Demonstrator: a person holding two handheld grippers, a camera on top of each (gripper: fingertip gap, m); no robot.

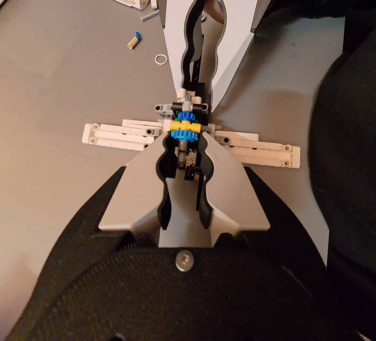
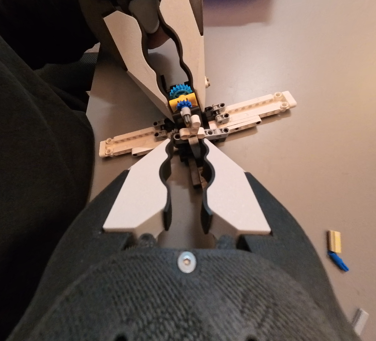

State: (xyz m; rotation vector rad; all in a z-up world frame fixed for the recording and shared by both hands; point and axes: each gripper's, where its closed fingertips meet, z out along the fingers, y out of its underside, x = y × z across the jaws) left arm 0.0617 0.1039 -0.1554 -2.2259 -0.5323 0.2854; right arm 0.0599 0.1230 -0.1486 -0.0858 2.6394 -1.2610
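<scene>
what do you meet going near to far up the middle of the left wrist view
left hand-held gripper → light blue gear → yellow connector → dark blue gear → black crosspiece → right hand-held gripper

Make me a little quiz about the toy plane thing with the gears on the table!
1. True or false: the brick model has a red gear.
2. What colour is the cross-piece between the two blue gears? A red, B yellow, C orange.
3. Fill in: the small loose ring lying on the grey table is ___.

Key: 1 false, both gears that show are blue. 2 B. 3 white.
</scene>
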